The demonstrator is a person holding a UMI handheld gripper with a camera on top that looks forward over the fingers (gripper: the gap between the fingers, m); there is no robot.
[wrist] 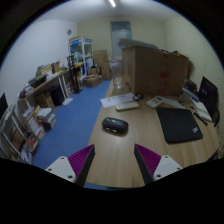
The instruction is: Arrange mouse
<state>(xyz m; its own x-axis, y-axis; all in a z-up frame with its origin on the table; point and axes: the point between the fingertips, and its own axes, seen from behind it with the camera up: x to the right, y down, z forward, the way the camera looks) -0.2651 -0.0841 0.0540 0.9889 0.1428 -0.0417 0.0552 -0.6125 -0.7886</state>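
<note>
One mouse (pixel 115 125) lies on the wooden desk (pixel 120 155), ahead of the open, empty gripper (pixel 114 163), left of what looks like a black mat (pixel 178 123). Approach seems underway; next, lower the fingers around the mouse and close.

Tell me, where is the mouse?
The mouse lies on the desk ahead of the open tool, left of the black mat.

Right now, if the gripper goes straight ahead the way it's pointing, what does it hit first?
Probably the black mouse on the wooden desk. It lies just ahead of the open gripper, roughly centred between the fingers, with bare desk before it. Depth is hard to judge.
</note>
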